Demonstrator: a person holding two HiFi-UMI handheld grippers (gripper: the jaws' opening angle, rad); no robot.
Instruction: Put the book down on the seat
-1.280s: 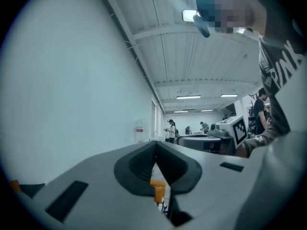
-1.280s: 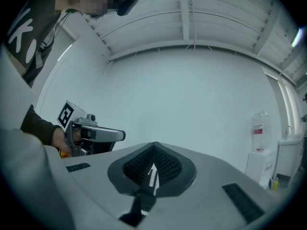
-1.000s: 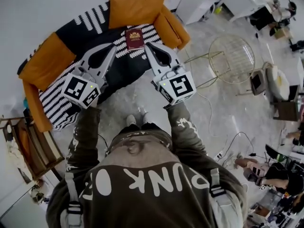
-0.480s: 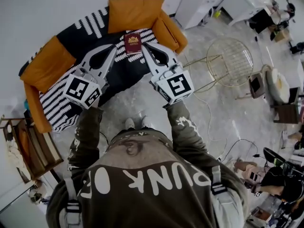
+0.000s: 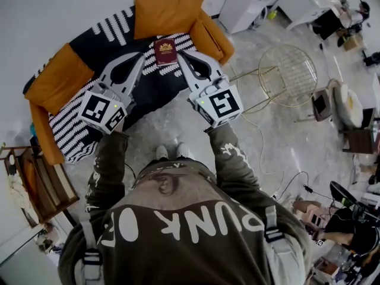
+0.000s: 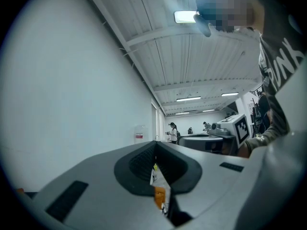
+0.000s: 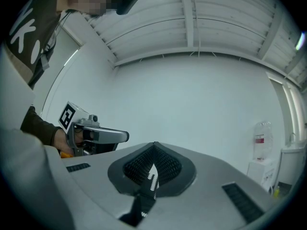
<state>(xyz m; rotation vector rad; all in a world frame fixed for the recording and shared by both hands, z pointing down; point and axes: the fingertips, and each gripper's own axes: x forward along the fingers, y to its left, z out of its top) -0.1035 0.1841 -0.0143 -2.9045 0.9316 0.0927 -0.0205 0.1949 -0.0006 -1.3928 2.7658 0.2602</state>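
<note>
A maroon book (image 5: 165, 51) with a gold crest shows over the black-and-white striped seat (image 5: 148, 88) of an orange sofa. It sits between the tips of my two grippers, the left gripper (image 5: 142, 56) at its left edge and the right gripper (image 5: 179, 56) at its right edge. Both grippers have their jaws shut, and neither pair holds the book. Whether the book lies on the seat or is borne between the two tips I cannot tell. In the left gripper view (image 6: 155, 153) and the right gripper view (image 7: 153, 150) the jaws meet, with only a slit of sofa fabric below.
An orange back cushion (image 5: 169, 12) lies just behind the book, with orange armrests (image 5: 59, 79) on either side. A round wire table (image 5: 290, 74) stands to the right. A wooden rack (image 5: 35, 183) is at the left, and cables and a power strip (image 5: 274, 193) lie on the floor.
The book and both grippers have drifted slightly left in the head view. Both pairs of jaws have stayed shut.
</note>
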